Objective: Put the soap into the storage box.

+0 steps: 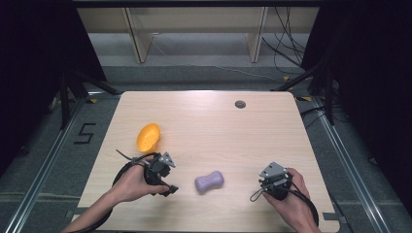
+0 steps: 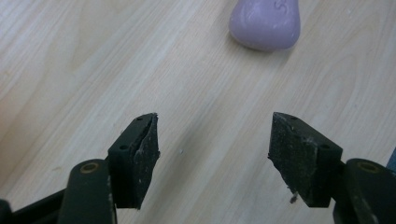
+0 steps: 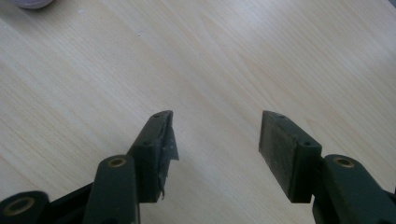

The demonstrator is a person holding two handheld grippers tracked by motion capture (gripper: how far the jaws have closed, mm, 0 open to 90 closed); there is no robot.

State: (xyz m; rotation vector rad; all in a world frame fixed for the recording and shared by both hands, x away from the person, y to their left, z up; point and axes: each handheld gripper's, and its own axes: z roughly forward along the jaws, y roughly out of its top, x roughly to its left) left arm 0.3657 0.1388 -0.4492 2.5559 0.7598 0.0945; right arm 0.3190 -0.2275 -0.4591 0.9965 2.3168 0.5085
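Note:
A purple peanut-shaped object (image 1: 209,181) lies on the light wooden table (image 1: 218,126) near its front edge, between my two hands. My left gripper (image 1: 171,182) hovers just left of it, open, with nothing between its fingers. In the left gripper view the purple object (image 2: 265,24) lies ahead of the open left gripper (image 2: 215,128), a little to the right. My right gripper (image 1: 266,183) stands to the right of the object, open and empty. The right gripper view has the open right gripper (image 3: 215,122) over bare wood, with an edge of the purple object (image 3: 29,3) at the top left corner.
An orange bowl-shaped thing (image 1: 148,137) sits tilted on the table behind my left hand. A small round cable hole (image 1: 240,104) is at the back right. Dark curtains and stand legs flank the table; a shelf frame stands behind.

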